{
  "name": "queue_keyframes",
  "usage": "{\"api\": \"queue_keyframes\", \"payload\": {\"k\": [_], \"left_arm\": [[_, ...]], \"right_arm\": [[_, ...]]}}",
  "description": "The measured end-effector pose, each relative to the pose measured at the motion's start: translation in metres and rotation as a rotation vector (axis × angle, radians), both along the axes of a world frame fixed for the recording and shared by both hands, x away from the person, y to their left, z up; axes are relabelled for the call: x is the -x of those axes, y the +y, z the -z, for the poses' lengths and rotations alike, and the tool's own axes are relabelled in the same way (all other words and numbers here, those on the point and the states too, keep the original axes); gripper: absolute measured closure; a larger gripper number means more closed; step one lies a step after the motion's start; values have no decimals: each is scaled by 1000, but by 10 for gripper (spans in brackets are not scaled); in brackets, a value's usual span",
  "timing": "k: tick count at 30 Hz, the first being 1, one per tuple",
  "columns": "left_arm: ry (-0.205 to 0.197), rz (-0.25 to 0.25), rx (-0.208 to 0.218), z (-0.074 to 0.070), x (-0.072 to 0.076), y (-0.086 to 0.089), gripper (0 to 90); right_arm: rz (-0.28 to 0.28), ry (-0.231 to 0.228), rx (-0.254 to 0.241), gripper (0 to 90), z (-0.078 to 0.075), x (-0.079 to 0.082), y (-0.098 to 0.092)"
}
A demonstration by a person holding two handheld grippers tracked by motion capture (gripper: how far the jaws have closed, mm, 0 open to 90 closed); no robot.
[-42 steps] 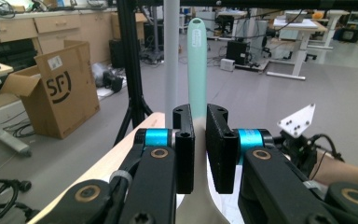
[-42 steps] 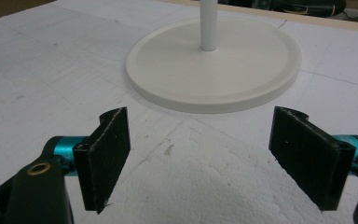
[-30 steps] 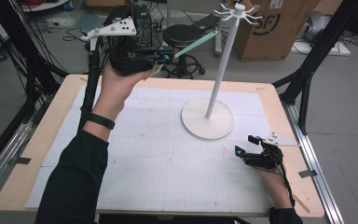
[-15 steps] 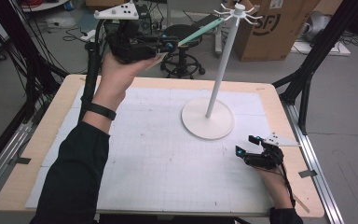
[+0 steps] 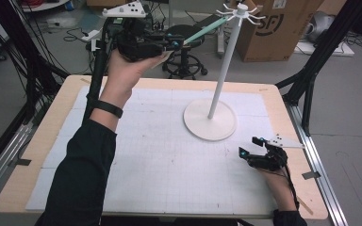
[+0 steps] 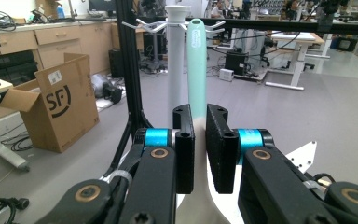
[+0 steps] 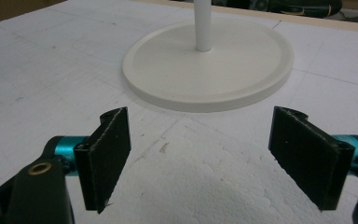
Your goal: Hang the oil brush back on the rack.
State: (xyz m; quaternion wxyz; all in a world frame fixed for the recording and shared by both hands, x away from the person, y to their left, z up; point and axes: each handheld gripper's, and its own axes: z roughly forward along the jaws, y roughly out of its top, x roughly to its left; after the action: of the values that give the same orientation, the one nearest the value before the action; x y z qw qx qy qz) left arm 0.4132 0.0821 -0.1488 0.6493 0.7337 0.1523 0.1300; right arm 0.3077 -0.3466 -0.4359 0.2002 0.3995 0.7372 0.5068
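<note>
A white stand [image 5: 224, 66] with a round base [image 5: 210, 120] and hooked arms at its top [image 5: 239, 10] rises from the table's right middle. My left gripper [image 5: 175, 44] is raised high at the back left, shut on a mint-green utensil [image 5: 205, 30] whose handle end reaches up to the stand's hooks. In the left gripper view the utensil's handle [image 6: 196, 65] runs up from between the jaws beside the stand's pole [image 6: 176, 60]. My right gripper [image 5: 250, 146] rests open on the table's right front; its view shows the base [image 7: 209, 63] just ahead of it.
The table is covered by a white gridded mat [image 5: 169, 155]. Behind the table stand a cardboard box [image 5: 278, 28], a stool [image 5: 184, 52] and black frame posts [image 5: 311, 70]. Cables lie on the floor at the back left.
My left gripper has risen and moved right with the mint-green utensil, bringing its handle end up to the hooks at the stand's top. The right gripper has stayed put.
</note>
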Motion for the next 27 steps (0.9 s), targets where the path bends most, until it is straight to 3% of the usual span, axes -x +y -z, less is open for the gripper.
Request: {"api": "queue_keyframes", "payload": {"k": [15,27], "left_arm": [[-1,-14,-22,4,-3,-8,822],[10,-35,-66,12,-8,-18,821]], "right_arm": [[3,-3,-1,204,0,0,-1],[5,1,-3,204,0,0,-1]]}}
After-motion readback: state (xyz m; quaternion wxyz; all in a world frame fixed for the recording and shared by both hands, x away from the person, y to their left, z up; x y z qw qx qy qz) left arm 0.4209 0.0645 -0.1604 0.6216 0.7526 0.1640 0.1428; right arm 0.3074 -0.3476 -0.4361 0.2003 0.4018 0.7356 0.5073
